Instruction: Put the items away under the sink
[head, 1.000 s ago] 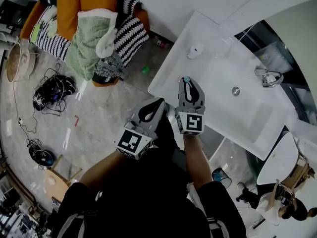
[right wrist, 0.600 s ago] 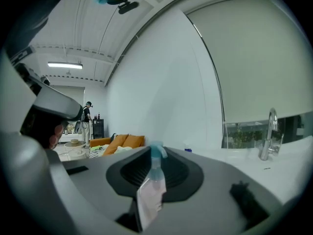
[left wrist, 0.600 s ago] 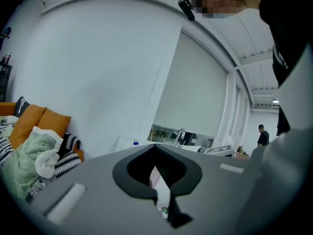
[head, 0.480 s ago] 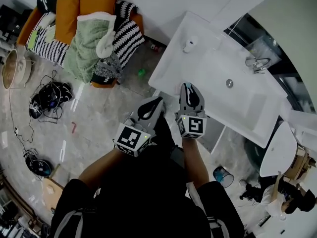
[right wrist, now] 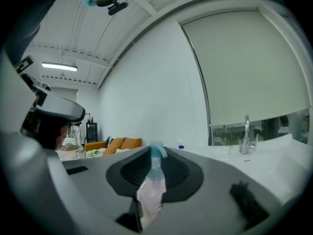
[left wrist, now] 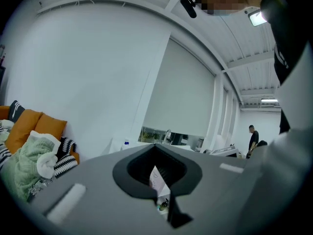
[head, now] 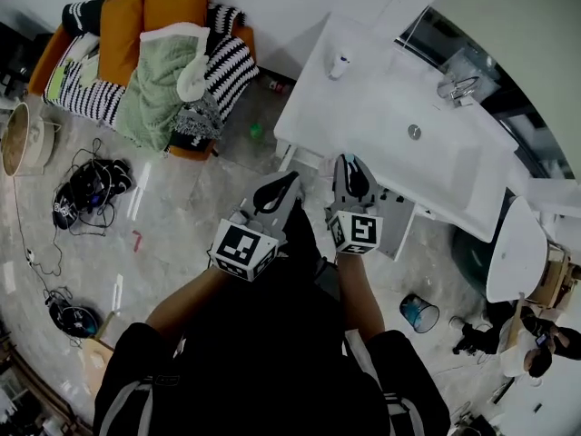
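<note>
From the head view, the white sink (head: 372, 121) runs across the upper right, with its faucet (head: 457, 87) at the far edge and a small bottle (head: 339, 64) standing on its left end. Both tools are held out side by side just short of the sink's near edge. The right tool (head: 347, 165) is nearest to it and the left tool (head: 290, 183) is a little further from it, over the floor. A sofa (head: 154, 34) piled with blankets lies well to the left of the sink, and a blue bin (head: 419, 313) stands on the floor on the near side of the sink's right end. In the left gripper view, the jaws stand narrow and pinch a small white-labelled item (left wrist: 156, 179). A dark bit shows beneath the label, and what kind of item it is I cannot tell. The sink lies straight beyond the jaws. In the right gripper view, the jaws are closed on a spray bottle (right wrist: 151, 185) with a pale blue trigger head and a clear body, held upright. The sink spreads to the right of the bottle and the sofa sits far off to the left.
</note>
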A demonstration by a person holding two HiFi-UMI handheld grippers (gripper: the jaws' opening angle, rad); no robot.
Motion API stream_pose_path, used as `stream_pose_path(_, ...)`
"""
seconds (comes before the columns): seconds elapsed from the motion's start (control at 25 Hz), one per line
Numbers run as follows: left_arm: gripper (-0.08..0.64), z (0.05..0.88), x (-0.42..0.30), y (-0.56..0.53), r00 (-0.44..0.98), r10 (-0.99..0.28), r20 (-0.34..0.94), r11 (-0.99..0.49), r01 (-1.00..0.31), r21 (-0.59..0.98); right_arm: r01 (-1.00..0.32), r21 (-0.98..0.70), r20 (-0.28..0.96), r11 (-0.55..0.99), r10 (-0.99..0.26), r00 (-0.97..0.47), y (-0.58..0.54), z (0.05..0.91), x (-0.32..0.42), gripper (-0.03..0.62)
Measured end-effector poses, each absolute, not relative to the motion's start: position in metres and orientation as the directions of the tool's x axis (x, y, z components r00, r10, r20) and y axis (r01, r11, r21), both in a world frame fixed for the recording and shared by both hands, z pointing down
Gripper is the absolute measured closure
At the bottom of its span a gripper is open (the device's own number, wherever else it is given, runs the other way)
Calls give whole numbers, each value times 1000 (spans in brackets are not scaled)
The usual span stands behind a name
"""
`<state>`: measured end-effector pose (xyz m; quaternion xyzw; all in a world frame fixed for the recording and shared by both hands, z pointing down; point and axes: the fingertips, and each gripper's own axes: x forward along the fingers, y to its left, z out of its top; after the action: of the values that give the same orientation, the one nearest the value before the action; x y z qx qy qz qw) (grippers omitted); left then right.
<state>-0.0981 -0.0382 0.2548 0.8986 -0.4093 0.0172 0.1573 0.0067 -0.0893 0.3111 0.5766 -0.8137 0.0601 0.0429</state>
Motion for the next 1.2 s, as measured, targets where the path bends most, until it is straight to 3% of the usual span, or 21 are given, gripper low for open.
stream_pose_path(0.76, 554, 248, -95, 60, 777, -615, 133, -733, -626, 266, -989, -20, 161, 146, -976, -147, 55, 311, 41, 520)
stream_pose_path(1.2, 554, 246, -57, 70, 811, -573, 119, -765, -581, 277, -997, -24, 159, 80, -984, -82, 99, 309, 77, 520)
